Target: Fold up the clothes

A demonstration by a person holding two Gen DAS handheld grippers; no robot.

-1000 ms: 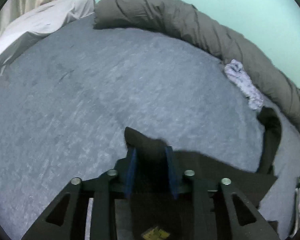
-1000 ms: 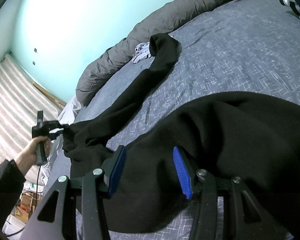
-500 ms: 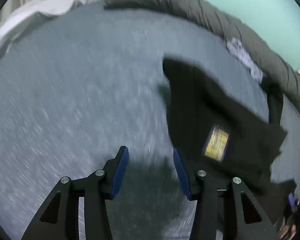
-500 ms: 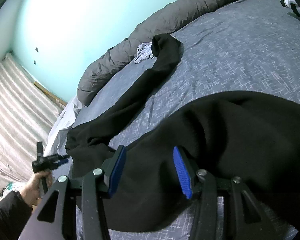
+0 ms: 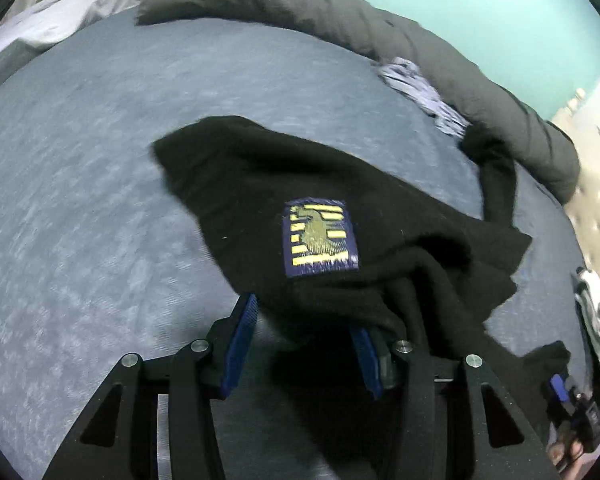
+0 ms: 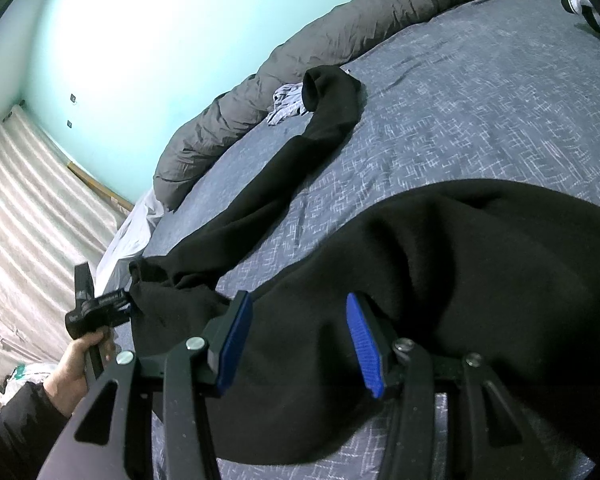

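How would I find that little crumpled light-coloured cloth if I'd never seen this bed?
Start at the long grey rolled duvet along the far edge of the blue-grey bed. Right beside it lies the small crumpled cloth, next to the black garment's sleeve end. It is the only pale, patterned thing there.

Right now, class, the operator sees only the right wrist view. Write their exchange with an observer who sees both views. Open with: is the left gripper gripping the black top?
Operator: Is the left gripper gripping the black top?
Observer: No. The left wrist view shows the left gripper with its jaws open. The top only overlaps one fingertip.
Operator: Does that view show any marking on the top?
Observer: Yes. A blue and yellow patch faces up, just beyond the jaws.
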